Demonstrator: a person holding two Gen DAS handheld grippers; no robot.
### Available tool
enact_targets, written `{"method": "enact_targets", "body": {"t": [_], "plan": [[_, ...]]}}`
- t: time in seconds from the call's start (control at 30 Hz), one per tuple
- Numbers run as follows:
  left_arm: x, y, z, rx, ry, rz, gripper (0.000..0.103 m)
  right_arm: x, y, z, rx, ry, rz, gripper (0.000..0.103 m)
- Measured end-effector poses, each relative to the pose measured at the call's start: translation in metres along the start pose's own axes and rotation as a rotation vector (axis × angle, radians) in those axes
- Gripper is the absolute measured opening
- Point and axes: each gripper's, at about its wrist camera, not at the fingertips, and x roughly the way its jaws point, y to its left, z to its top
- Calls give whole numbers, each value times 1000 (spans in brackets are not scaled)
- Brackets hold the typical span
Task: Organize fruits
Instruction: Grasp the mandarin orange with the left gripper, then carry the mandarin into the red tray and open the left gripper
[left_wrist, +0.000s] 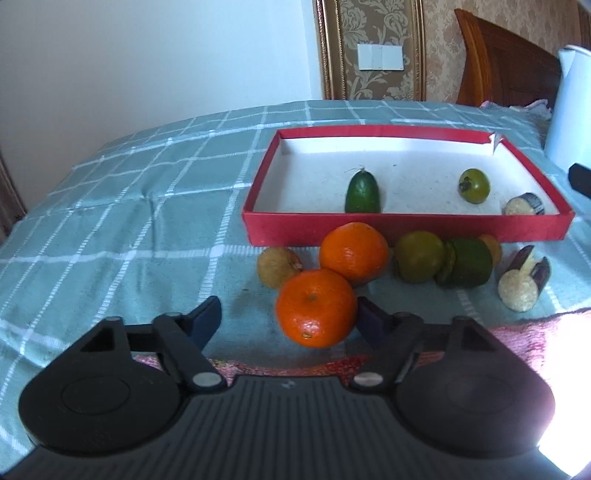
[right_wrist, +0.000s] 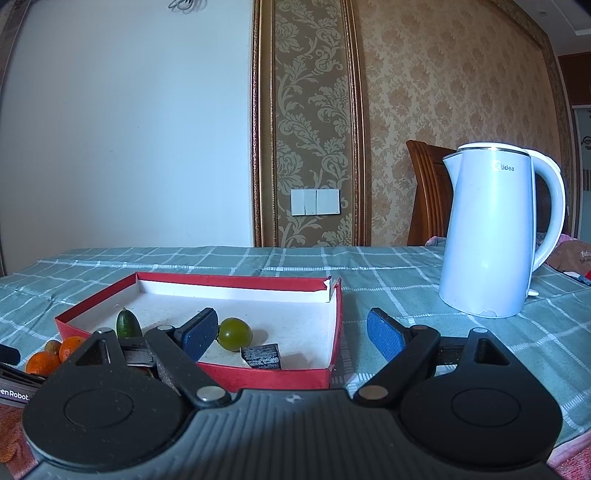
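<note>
right gripper (right_wrist: 291, 334) wide open, nothing in it, hanging over the red box (right_wrist: 258, 377) near corner | box has a cucumber (right_wrist: 127, 324), green tomato (right_wrist: 235, 334), dark chunk (right_wrist: 263, 356) | white kettle (right_wrist: 491, 236) off right on checked cloth (right_wrist: 388, 273)

Kettle (left_wrist: 567, 110) cut off by the edge (right side)

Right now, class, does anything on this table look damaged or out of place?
Yes. The red box has a torn far right corner: its wall is split open there, showing the white inside. Nothing has spilled.
</note>
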Motion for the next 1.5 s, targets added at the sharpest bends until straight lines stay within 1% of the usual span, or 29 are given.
{"method": "enact_targets", "body": {"t": [0.03,0.1,0.13,0.17,0.2,0.47,0.6,0.8,0.97,1.17,1.27,1.4,1.5], "plan": [[0,0,0,-3,-1,-16,64,0,0,0,0,1,0,88],[-1,-2,0,2,-7,-33,53,0,0,0,-1,2,-1,88],[-1,-3,0,5,-11,-39,51,0,-1,0,-1,1,-2,88],[-2,-4,0,7,-14,-49,45,0,-1,0,-1,1,-3,88],[-3,-5,-1,7,-15,-58,42,1,-1,0,-2,2,-5,88],[-9,-7,-3,17,-18,-44,41,2,-2,-1,-5,9,-14,88],[-18,-4,0,18,-28,-56,41,2,-2,-1,-4,7,-18,88],[-35,0,20,31,-84,-66,41,3,-2,-1,-3,15,-19,88],[-36,1,40,34,-125,-62,41,3,-1,-1,-4,17,-22,88],[-9,2,60,29,-130,-51,41,4,-1,-2,-7,23,-23,88],[9,2,71,23,-113,-58,41,5,-1,-2,-8,26,-25,88],[30,-5,82,46,-121,-56,41,7,-1,-2,-11,36,-24,88],[46,-11,87,57,-106,-45,41,9,-1,-3,-14,42,-24,88]]}}
